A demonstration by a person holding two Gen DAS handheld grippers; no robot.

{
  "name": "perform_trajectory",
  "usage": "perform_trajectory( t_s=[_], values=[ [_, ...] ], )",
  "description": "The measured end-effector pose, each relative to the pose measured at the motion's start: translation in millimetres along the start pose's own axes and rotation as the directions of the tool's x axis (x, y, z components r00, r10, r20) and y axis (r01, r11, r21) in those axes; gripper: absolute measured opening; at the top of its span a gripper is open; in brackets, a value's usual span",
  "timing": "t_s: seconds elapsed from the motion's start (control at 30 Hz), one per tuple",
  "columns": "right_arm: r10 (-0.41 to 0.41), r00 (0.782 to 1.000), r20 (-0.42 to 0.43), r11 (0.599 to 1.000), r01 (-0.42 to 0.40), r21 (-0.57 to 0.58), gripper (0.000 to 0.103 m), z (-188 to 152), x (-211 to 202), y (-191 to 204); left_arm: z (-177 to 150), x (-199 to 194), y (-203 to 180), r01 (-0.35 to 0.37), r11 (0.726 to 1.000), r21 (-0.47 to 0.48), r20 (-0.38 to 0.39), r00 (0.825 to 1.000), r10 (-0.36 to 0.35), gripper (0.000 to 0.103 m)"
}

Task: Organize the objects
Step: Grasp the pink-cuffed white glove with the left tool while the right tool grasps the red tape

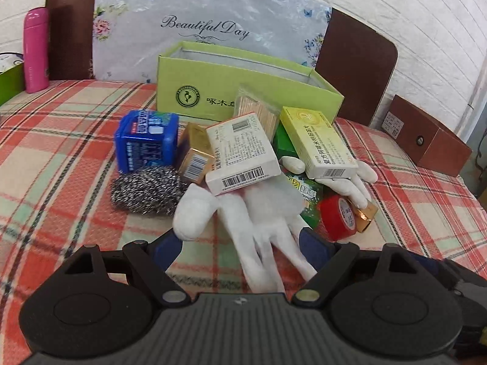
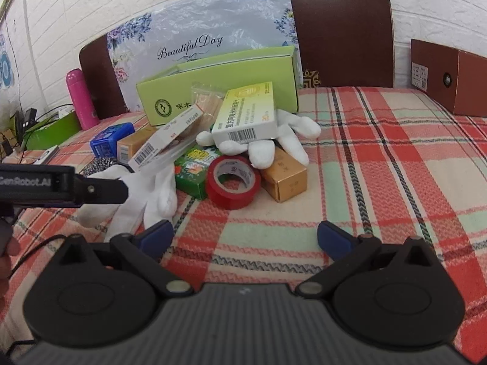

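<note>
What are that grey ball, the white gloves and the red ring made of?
The grey ball looks like coiled steel wire, a scouring pad: shiny tangled strands. The white gloves seem soft knitted cotton, matte and limp. The red ring is probably glossy plastic tape wound on a paler core, likely card.

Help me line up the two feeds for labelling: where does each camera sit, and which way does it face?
Left wrist: on the left claw, angled down at the pile before the green box; its open fingers straddle a white glove.
Right wrist: on the right claw, open over bare plaid cloth, facing the pile from further right; the left claw and part of a hand show.
Shared: green box, red tape roll, gloves.
</note>
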State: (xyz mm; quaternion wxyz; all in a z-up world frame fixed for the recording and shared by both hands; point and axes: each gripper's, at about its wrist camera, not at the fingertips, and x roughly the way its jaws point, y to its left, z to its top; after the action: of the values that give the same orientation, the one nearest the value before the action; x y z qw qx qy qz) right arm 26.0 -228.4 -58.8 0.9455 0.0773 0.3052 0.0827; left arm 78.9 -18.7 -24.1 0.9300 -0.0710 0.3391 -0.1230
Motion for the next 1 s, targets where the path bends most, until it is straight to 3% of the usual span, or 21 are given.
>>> perform_trajectory(
  t_s=[0.07, 0.1, 0.13, 0.23, 0.4, 0.57, 0.63, 0.7, 0.73, 1.0],
  values=[
    [-0.011, 1.0, 0.007, 1.0, 0.011, 0.012, 0.103, 1, -2, -2, 1, 9, 0, 0.03, 0.999, 0.011, -0.014, 0.999, -0.03, 0.063],
    [-0.011, 1.0, 0.007, 1.0, 0.011, 0.016, 0.102, 1, -2, -3, 2, 13, 1, 0.051, 0.999, 0.017, -0.03, 0.998, -0.051, 0.037],
    [-0.008, 1.0, 0.005, 1.0, 0.008, 0.015, 0.096, 2, -2, -3, 2, 15, 2, 0.068, 0.998, 0.015, -0.053, 0.996, -0.067, 0.019],
    [0.005, 1.0, -0.005, 1.0, -0.005, -0.005, 0.077, 3, 2, 1, -1, 5, 7, 0.098, 0.994, 0.045, -0.058, 0.994, -0.096, 0.008],
    [0.013, 1.0, -0.014, 0.999, -0.014, -0.049, 0.065, 11, 14, 9, -14, -40, 24, 0.17, 0.984, 0.056, -0.056, 0.984, -0.167, 0.008],
    [0.009, 1.0, -0.029, 0.999, -0.011, -0.049, 0.065, 22, 34, 12, -36, -60, 33, 0.114, 0.99, 0.087, -0.09, 0.99, -0.106, 0.012],
    [0.013, 1.0, -0.026, 1.0, -0.014, -0.02, 0.065, 26, 41, 10, -38, -59, 35, 0.092, 0.994, 0.066, -0.075, 0.993, -0.087, 0.045],
    [0.031, 0.999, -0.019, 0.999, -0.03, 0.015, 0.063, 28, 42, 6, -35, -59, 35, 0.075, 0.997, 0.033, -0.042, 0.996, -0.074, 0.069],
    [0.032, 0.999, -0.014, 0.999, -0.032, 0.023, 0.047, 27, 42, 4, -33, -59, 35, 0.071, 0.997, 0.025, -0.024, 0.997, -0.07, 0.071],
    [0.058, 0.998, -0.019, 0.998, -0.058, 0.017, 0.045, 9, 4, -6, -18, -28, 20, 0.0, 0.995, 0.097, -0.004, 1.0, 0.0, 0.082]
  ],
)
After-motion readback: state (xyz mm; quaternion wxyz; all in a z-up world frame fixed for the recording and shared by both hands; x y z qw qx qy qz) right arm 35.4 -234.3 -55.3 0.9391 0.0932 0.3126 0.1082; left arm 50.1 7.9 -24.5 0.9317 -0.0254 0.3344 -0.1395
